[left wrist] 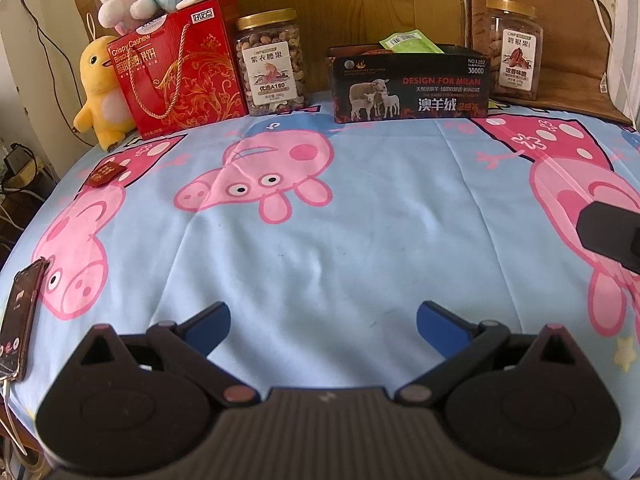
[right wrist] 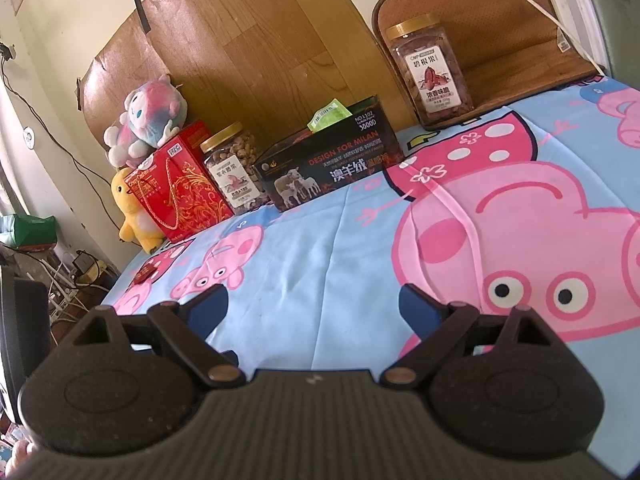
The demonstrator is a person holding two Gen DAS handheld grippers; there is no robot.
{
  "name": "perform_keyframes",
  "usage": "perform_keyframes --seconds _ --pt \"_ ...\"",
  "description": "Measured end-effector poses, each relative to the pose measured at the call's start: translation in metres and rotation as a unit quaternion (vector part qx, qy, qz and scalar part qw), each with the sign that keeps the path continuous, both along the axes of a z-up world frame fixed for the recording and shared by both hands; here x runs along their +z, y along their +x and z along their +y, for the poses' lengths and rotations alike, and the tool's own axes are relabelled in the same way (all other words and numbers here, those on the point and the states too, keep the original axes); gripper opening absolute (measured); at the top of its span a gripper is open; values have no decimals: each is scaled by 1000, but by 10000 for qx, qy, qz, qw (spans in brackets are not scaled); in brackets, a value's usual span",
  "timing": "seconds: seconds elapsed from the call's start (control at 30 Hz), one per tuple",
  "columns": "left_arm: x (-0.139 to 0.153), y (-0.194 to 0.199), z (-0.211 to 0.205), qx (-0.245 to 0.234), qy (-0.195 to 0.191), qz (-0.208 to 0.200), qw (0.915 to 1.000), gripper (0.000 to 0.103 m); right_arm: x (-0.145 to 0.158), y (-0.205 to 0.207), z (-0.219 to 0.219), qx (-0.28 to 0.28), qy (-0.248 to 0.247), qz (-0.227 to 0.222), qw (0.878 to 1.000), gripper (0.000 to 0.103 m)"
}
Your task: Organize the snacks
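While both grippers hover empty over the bed, nothing is yet grasped. Left gripper: fingers spread wide, holding nothing. Right gripper: same, wide and empty.

Snacks line the far edge by the headboard: red biscuit box, cashew jar, black box with a green packet poking out of it, pecan jar well apart on a brown cushion. One small red packet lies loose on the sheet, left side.

Judgement: the loose packet looks the likeliest next pick, and left gripper is nearer. Approach low, fingers straddling its short sides; soft bedding will give, so press lightly. Jars look wide for these fingers; grip near the lid if attempted.
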State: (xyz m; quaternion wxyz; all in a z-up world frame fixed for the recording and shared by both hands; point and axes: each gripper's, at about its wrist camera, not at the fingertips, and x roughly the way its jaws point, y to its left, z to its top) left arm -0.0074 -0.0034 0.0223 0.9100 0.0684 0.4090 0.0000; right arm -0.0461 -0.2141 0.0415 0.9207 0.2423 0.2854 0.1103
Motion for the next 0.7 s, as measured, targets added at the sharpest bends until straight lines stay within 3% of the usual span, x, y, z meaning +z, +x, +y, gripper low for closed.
perform_keyframes --seconds 0.7 --pt "1 -1 -1 13 30 1 10000 103 1 -1 0 -8 12 -32 10000 94"
